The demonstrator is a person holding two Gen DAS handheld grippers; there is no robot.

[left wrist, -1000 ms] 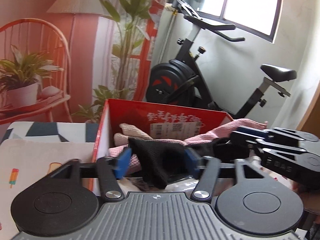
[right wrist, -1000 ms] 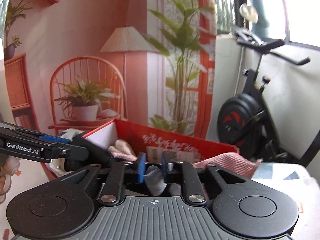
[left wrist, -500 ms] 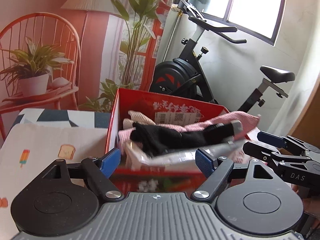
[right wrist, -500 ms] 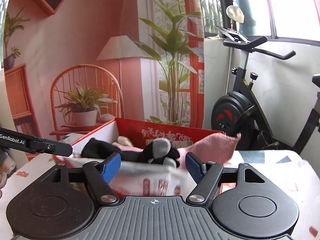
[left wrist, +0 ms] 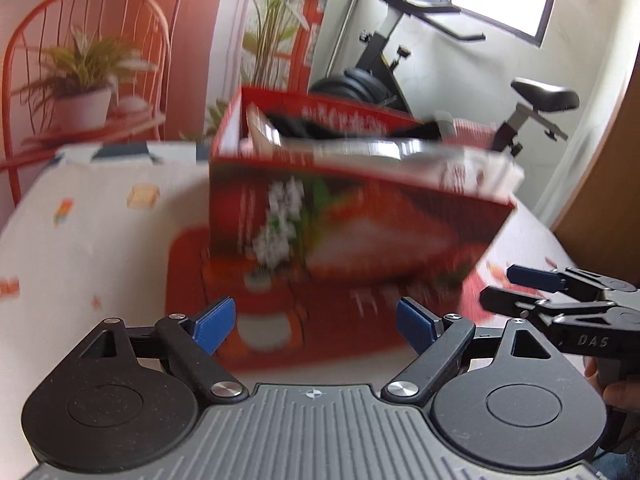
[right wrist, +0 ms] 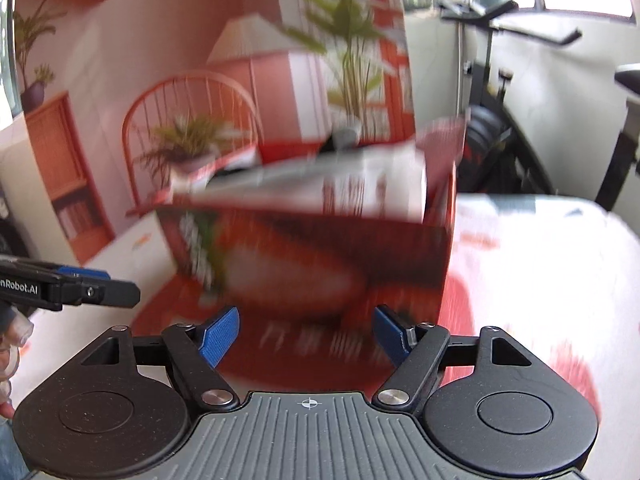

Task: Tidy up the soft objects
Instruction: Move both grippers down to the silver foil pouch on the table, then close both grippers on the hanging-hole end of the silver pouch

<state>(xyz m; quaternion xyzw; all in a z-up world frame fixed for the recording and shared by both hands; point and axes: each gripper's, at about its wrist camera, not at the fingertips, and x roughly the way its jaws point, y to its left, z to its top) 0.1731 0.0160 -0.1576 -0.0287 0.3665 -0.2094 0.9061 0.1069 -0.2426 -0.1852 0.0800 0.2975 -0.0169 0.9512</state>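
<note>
Left gripper point(left wrist: 314, 322) agape before red box point(left wrist: 352, 220); bike seat point(left wrist: 546, 96) left-view only.

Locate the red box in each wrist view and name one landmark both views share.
Left wrist view: the red box sits at centre, beyond the open left gripper, with its contents poking above the rim.
Right wrist view: the red box sits at centre, beyond the open right gripper, blurred.
Shared landmark: the exercise bike, behind the box toward the right.
</note>
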